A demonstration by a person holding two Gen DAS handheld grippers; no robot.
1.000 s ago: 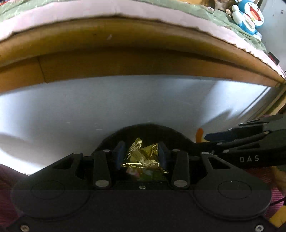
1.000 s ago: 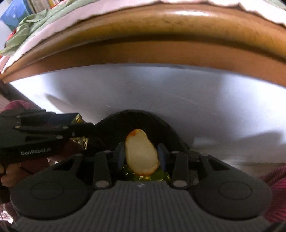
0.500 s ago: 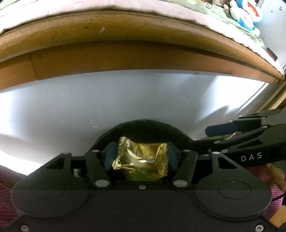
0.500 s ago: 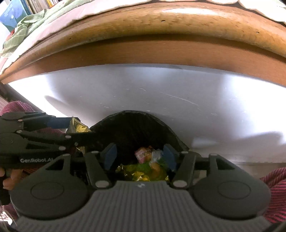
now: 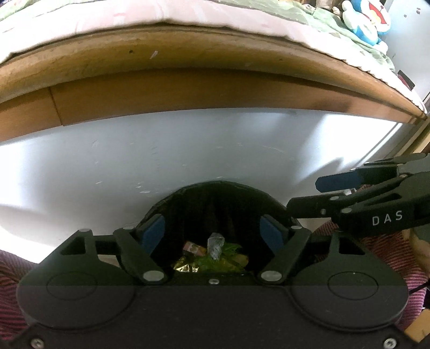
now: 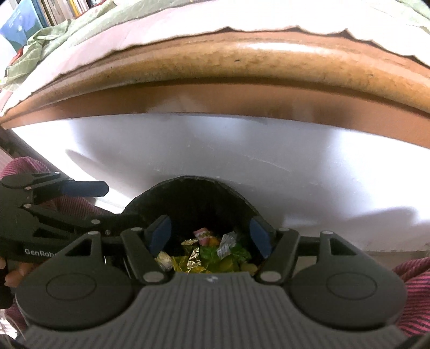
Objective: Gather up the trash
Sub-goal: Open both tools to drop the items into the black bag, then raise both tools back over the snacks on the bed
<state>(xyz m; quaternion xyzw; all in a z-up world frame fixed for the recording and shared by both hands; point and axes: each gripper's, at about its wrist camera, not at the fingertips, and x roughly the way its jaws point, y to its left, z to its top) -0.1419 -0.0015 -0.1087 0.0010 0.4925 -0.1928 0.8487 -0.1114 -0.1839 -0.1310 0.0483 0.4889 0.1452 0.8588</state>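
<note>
A black bin (image 5: 215, 186) stands on the floor right under both grippers, and its rim (image 6: 199, 179) also shows in the right wrist view. Mixed wrappers (image 5: 212, 252) lie at its bottom, among them a gold foil wrapper (image 5: 184, 265); in the right wrist view the same wrapper heap (image 6: 209, 255) includes a pale piece (image 6: 164, 260). My left gripper (image 5: 212, 229) hangs over the bin mouth, its jaws opening with nothing between them. My right gripper (image 6: 210, 235) is beside it, its jaws also opening and empty.
A wooden bed frame (image 5: 188, 88) with pink and green bedding (image 5: 188, 16) runs across the back above the white floor (image 5: 107, 161). A blue plush toy (image 5: 365, 21) lies on the bed; books (image 6: 53, 8) stand far left. Striped sleeves (image 6: 414, 290) flank the grippers.
Both grippers opened. The gold foil wrapper left the left jaws and the pale oval piece left the right jaws; both now lie in the bin.
</note>
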